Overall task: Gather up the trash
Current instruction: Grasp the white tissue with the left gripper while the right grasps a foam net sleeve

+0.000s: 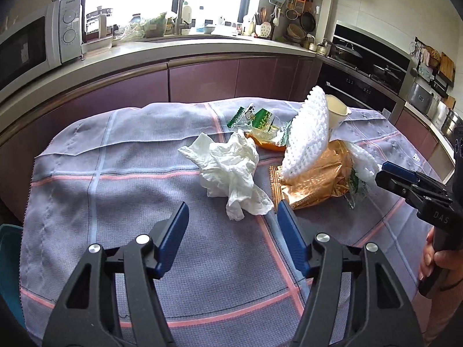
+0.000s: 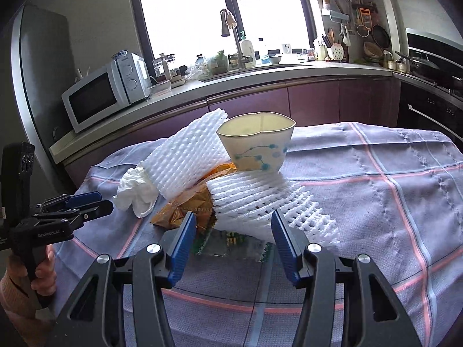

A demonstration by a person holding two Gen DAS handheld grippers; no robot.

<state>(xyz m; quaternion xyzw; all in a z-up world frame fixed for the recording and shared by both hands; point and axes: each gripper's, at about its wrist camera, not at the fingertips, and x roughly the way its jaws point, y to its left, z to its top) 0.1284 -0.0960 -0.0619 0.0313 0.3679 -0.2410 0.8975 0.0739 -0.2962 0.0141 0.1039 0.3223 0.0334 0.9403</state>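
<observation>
On the checked cloth (image 1: pixel 121 156) the trash is lying in one heap. Farthest left, the left gripper (image 1: pixel 231 217) is hanging with jaws spread wide and empty, just short of the tissue (image 1: pixel 231 164). Beside the tissue are sitting the gold bag (image 1: pixel 315 179), foam nets (image 2: pixel 185 159) and cup (image 2: pixel 257 144). At right, the right gripper (image 2: pixel 233 228) is hovering agape, holding nothing, over a clear wrapper (image 2: pixel 231 245).

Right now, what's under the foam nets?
Under the two white foam nets: a gold foil snack bag, partly showing. A clear wrapper pokes out in front. The paper cup stands behind them. Anything else beneath is covered.
</observation>
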